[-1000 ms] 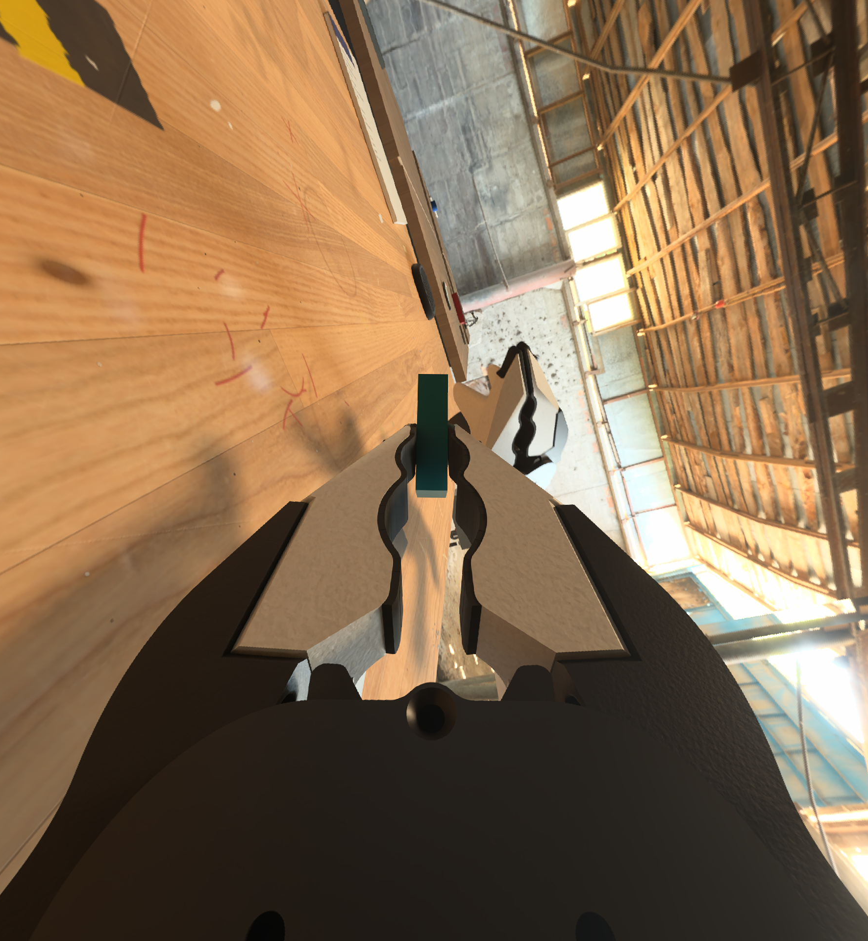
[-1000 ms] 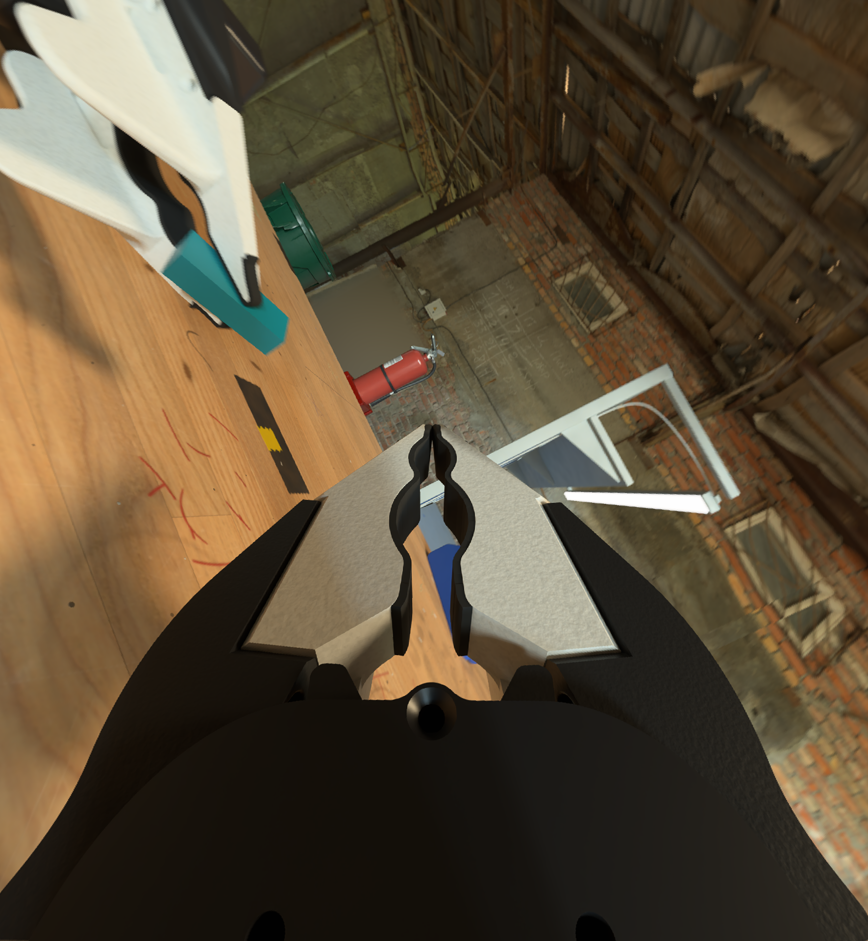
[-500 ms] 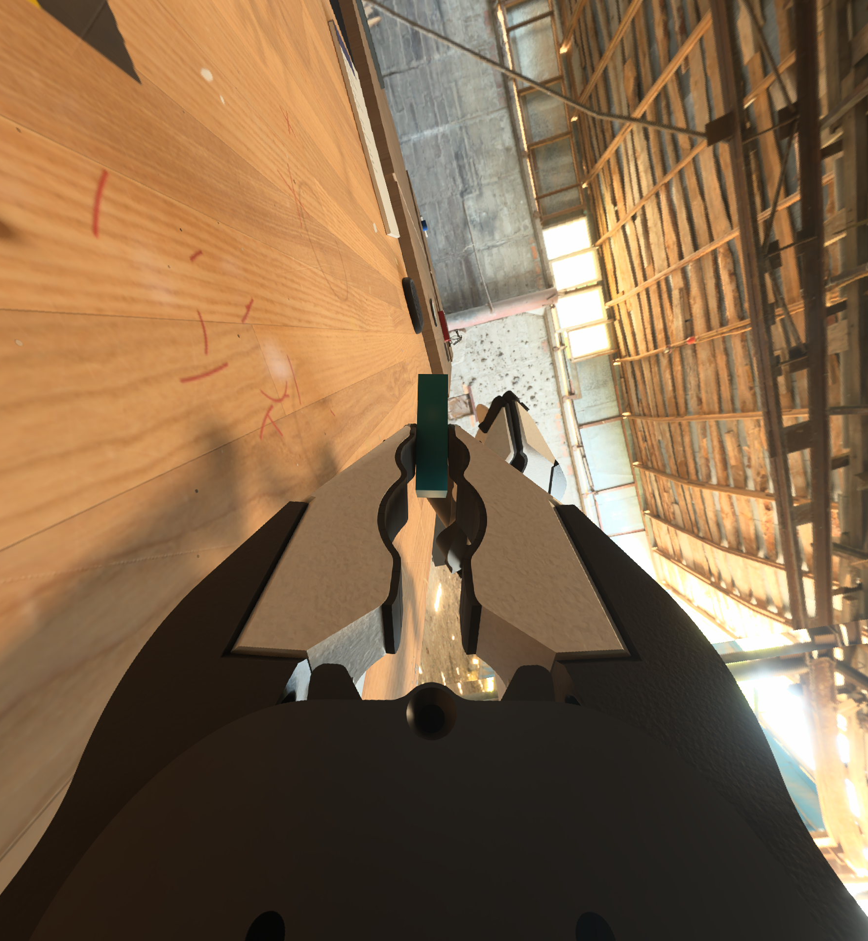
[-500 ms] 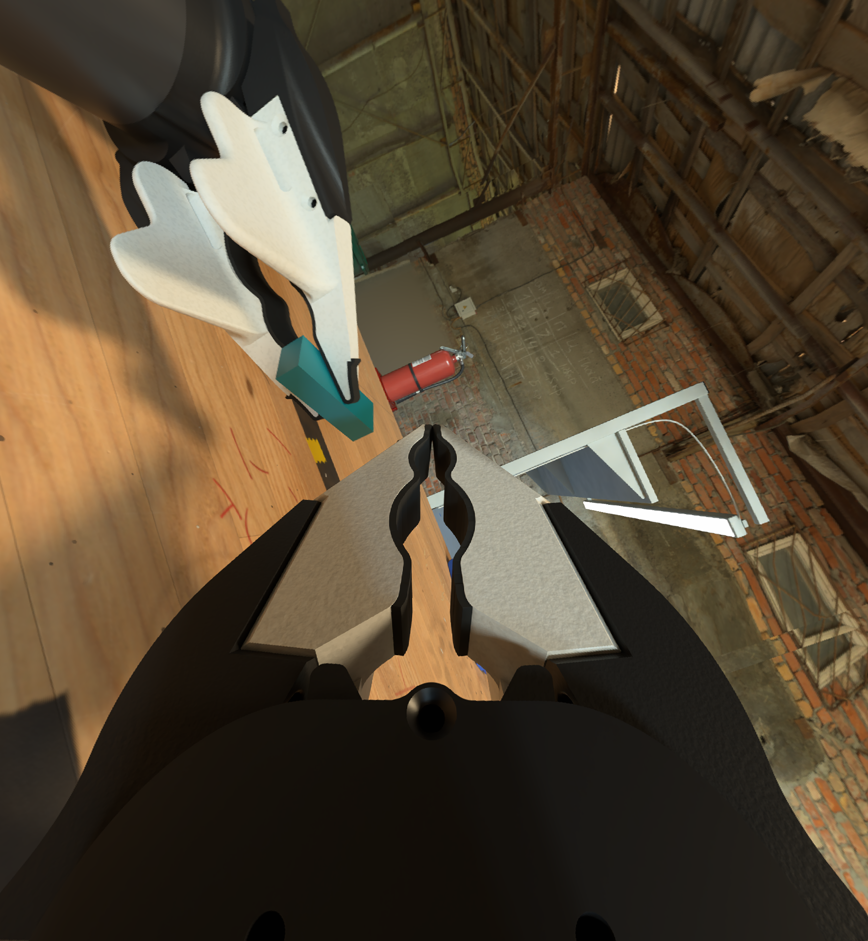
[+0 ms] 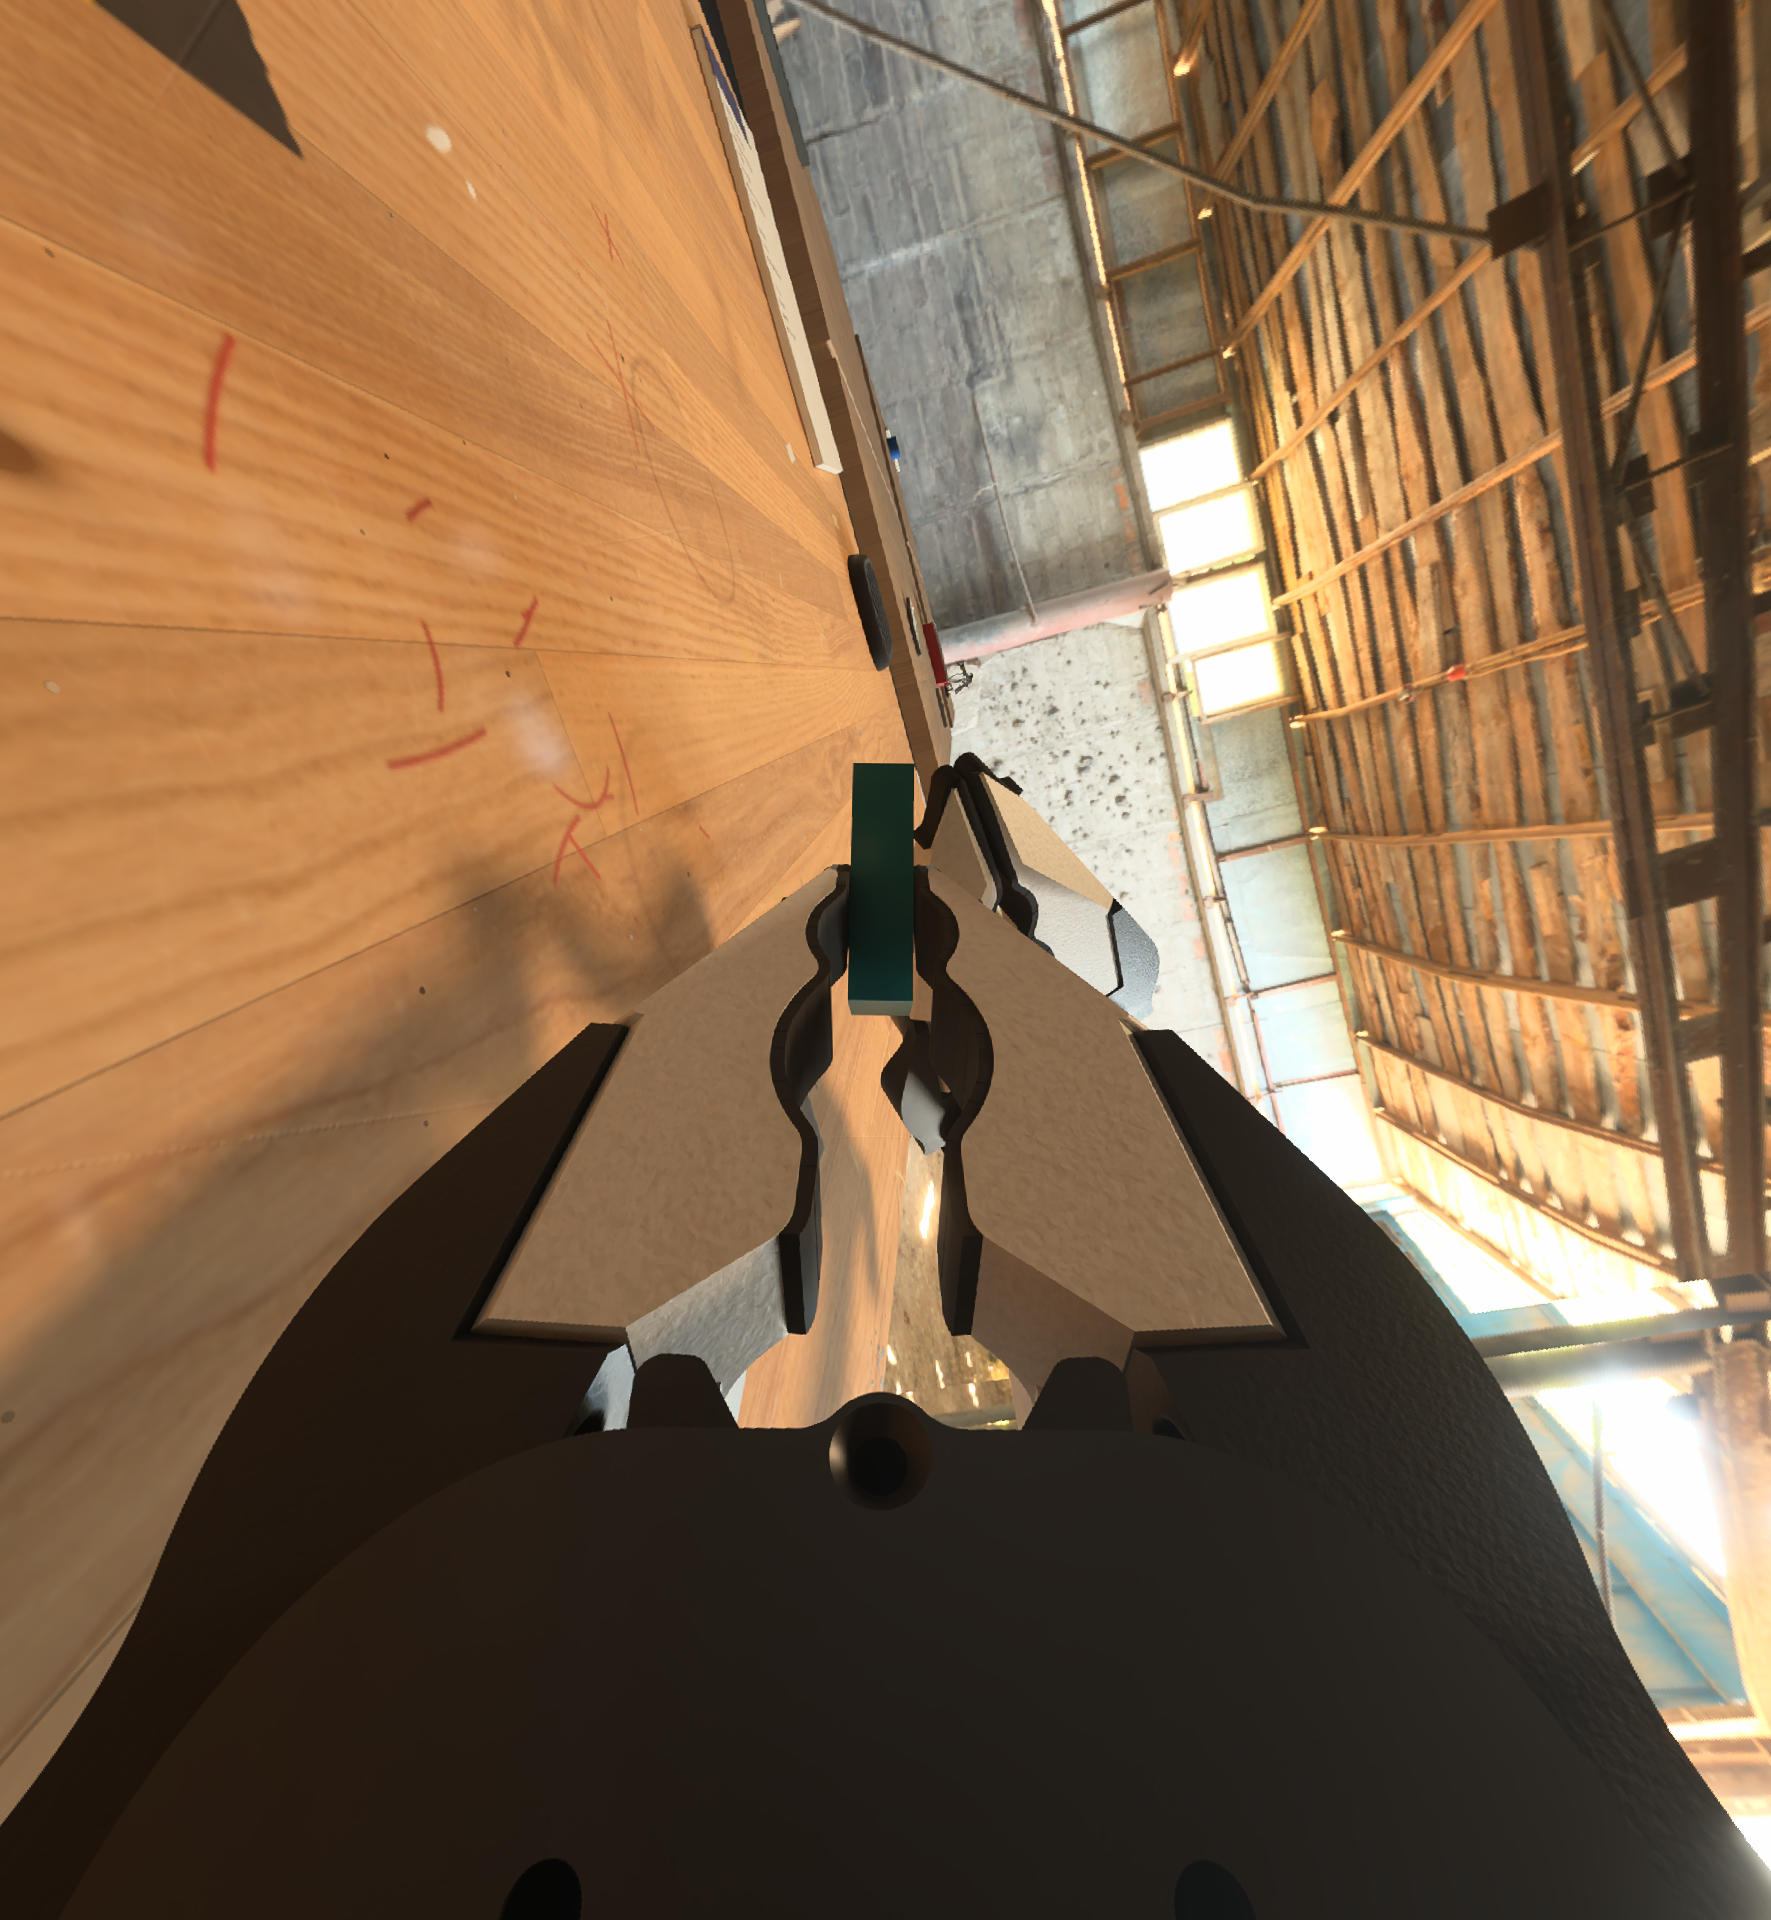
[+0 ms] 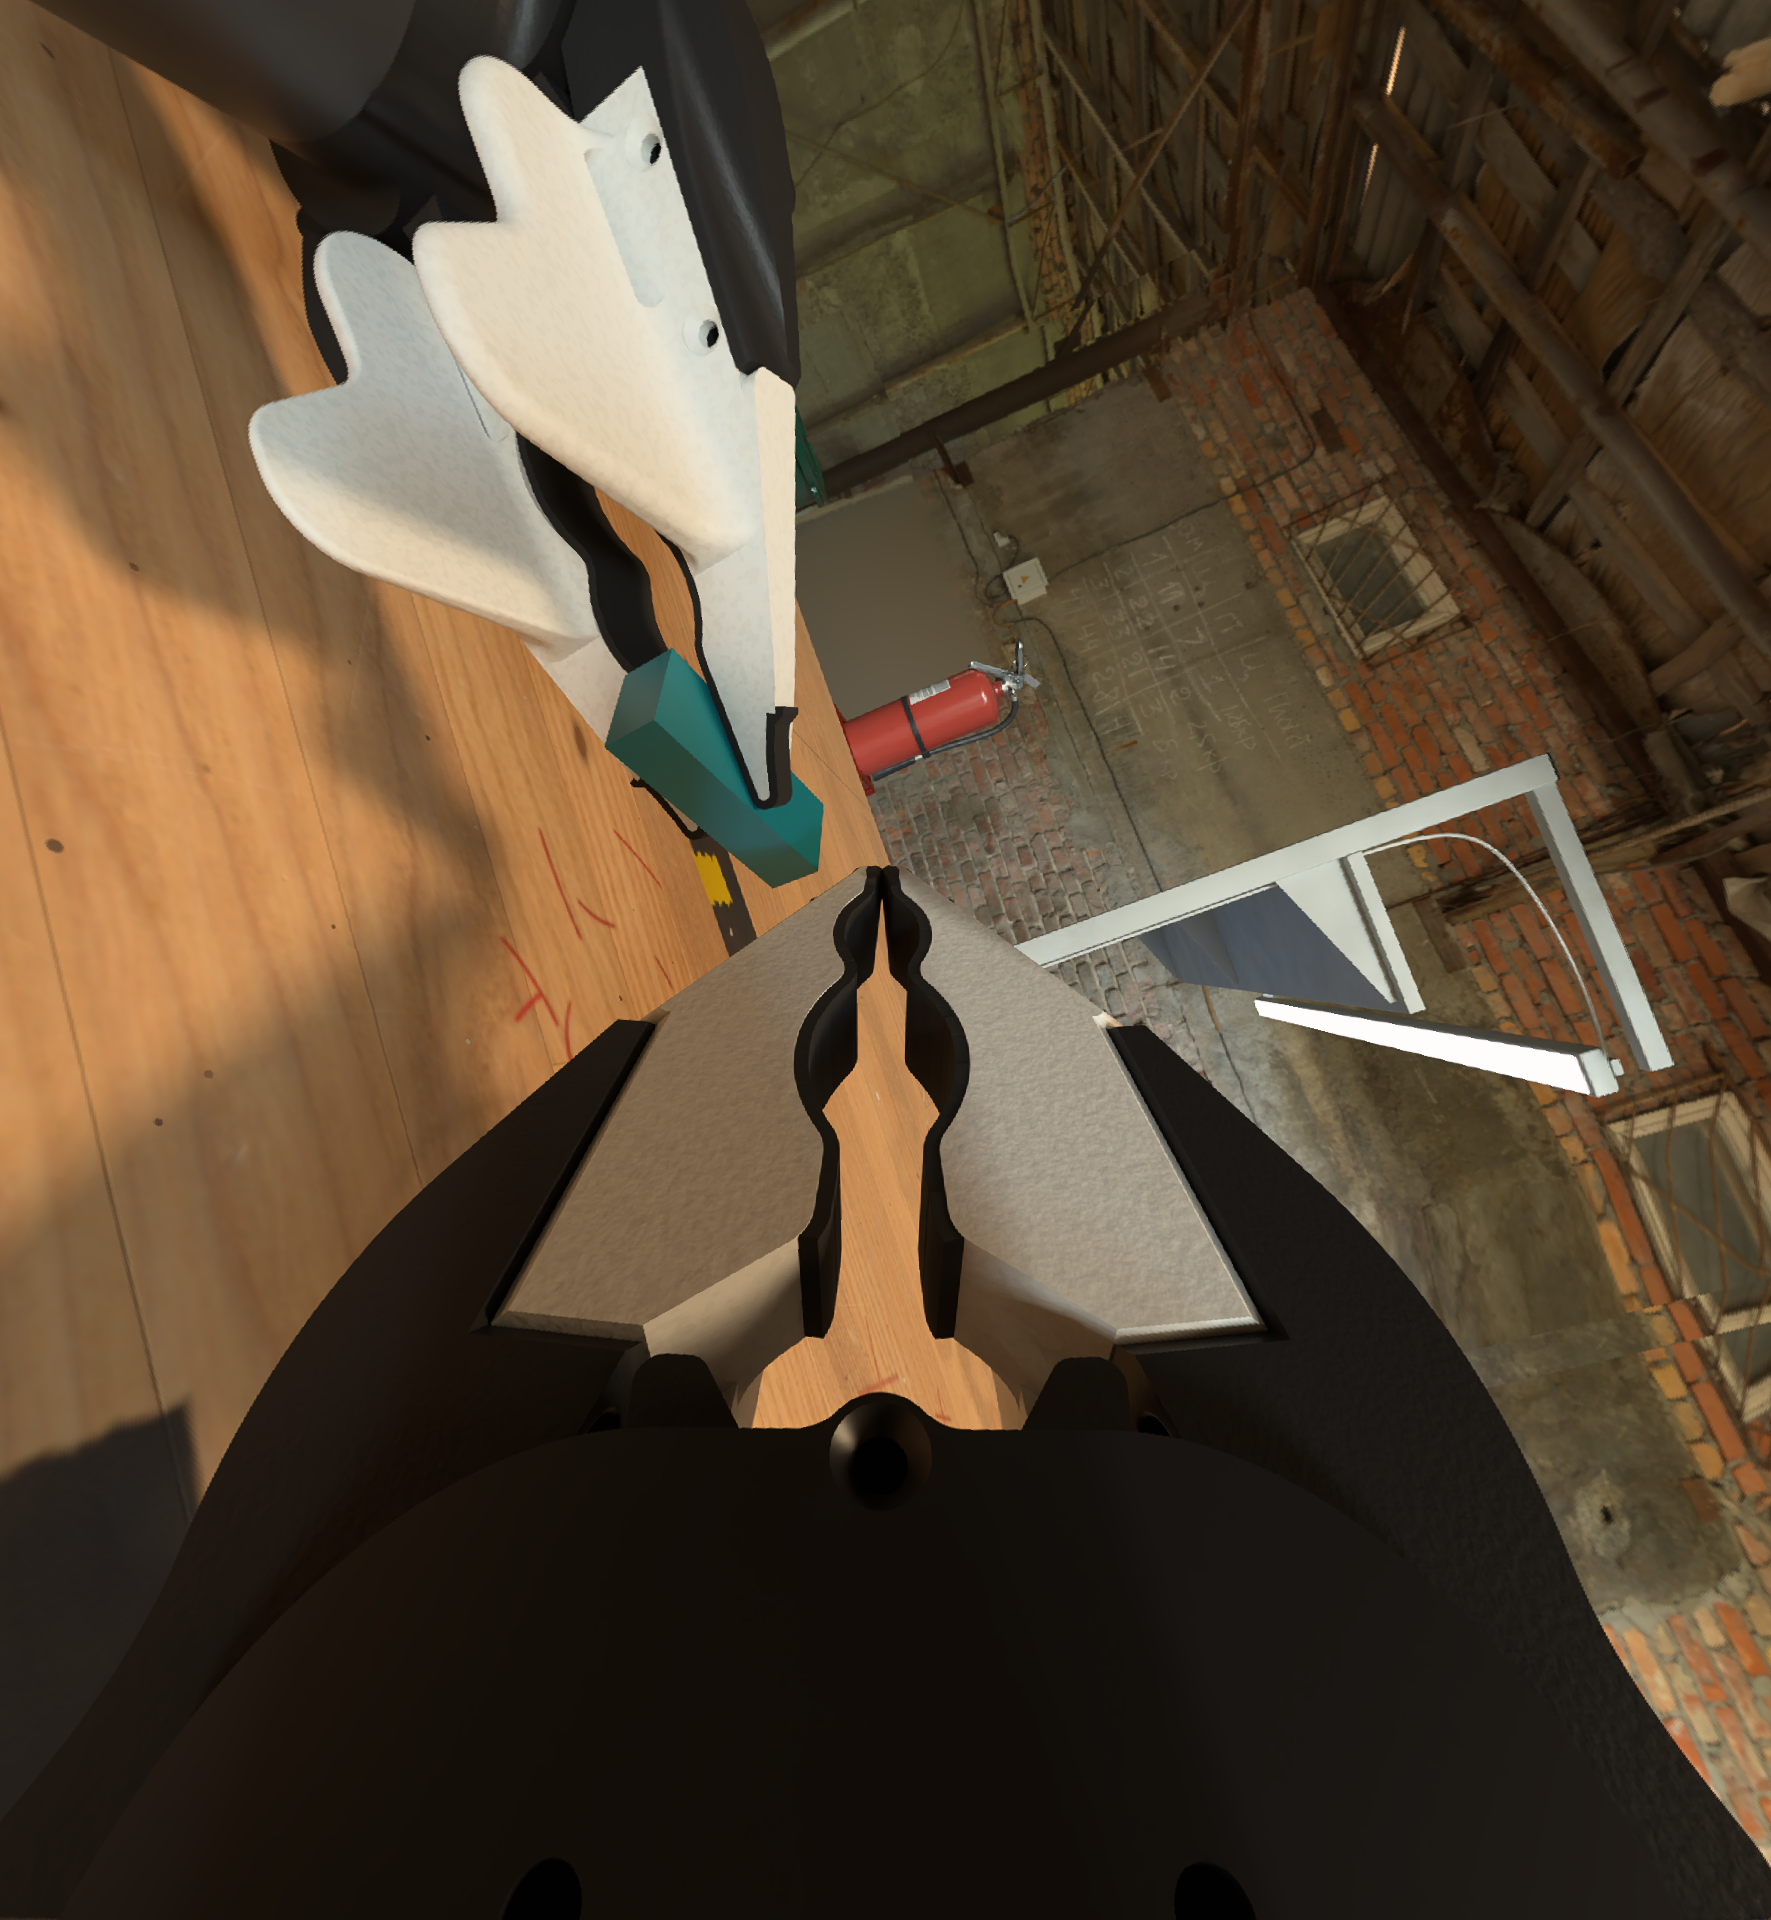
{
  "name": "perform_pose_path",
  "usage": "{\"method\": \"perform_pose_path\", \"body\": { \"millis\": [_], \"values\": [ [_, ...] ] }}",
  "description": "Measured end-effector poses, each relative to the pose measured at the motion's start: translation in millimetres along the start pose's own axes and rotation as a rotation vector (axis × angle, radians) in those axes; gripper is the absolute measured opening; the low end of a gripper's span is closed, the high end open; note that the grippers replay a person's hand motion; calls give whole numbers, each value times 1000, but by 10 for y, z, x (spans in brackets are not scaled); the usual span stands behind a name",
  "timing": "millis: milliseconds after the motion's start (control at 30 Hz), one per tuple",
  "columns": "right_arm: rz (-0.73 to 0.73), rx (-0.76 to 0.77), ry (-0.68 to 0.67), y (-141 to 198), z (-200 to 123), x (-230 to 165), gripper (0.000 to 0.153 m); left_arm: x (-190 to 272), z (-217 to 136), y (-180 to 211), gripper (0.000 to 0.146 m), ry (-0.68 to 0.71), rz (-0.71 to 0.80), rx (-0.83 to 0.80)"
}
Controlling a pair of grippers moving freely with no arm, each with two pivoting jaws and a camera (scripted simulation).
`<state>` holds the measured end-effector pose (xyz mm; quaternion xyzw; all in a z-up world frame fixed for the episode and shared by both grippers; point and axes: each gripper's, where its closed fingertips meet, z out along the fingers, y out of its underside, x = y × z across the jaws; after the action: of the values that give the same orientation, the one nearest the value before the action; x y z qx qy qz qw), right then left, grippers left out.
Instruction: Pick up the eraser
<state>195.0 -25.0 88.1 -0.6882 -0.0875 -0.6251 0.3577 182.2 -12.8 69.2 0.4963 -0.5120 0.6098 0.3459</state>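
We are gripping the teal eraser (image 5: 882, 883) between the tips of the left claw (image 5: 882, 896), holding it clear above the wooden counter (image 5: 289, 675). We are keeping the right claw (image 6: 881, 883) clenched on nothing, just beside the eraser.

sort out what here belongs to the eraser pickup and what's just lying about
Job:
- teal eraser
- left tongs, shut on it
- wooden table

Lying about:
- right tongs, shut, empty
- black puck-like thing
- red fire extinguisher
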Motion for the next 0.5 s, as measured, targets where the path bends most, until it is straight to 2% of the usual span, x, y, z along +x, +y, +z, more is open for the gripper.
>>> {"method": "perform_pose_path", "body": {
  "millis": [500],
  "values": [
    [-5,-13,-34,34,36,-80,0,-95,-11,-19,11,-40,10,15]
  ]
}}
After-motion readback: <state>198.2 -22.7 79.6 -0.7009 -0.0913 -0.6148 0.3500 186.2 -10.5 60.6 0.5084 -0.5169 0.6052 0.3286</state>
